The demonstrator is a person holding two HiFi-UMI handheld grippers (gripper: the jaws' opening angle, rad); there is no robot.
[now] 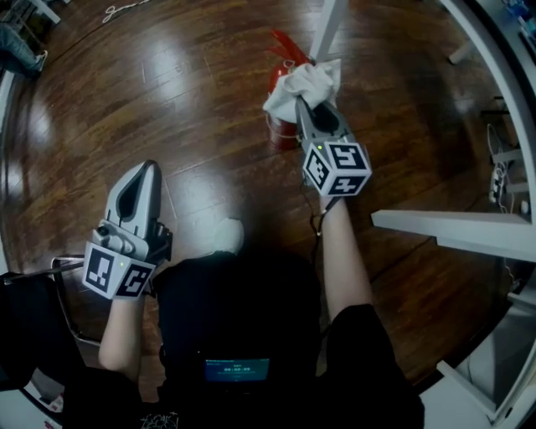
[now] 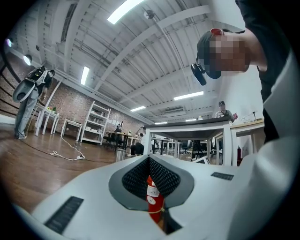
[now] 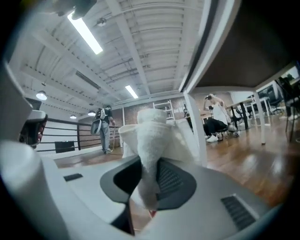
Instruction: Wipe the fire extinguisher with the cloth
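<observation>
A red fire extinguisher (image 1: 281,126) stands on the wooden floor by a white table leg, its top partly covered by a white cloth (image 1: 308,84). My right gripper (image 1: 300,104) is shut on the cloth and holds it against the extinguisher's upper part. In the right gripper view the cloth (image 3: 151,140) bunches up out of the jaws of the right gripper (image 3: 149,165) and hides most of the extinguisher. My left gripper (image 1: 152,167) hovers low at the left, shut and holding nothing, well apart from the extinguisher. The extinguisher (image 2: 154,197) shows through a gap behind the tips of the left gripper (image 2: 149,159).
A white table leg (image 1: 328,29) rises just behind the extinguisher. A white table edge (image 1: 452,228) juts in at the right. My white shoe (image 1: 224,236) rests on the floor. A cable (image 1: 121,10) lies far back. A person (image 2: 29,101) stands far off by shelves.
</observation>
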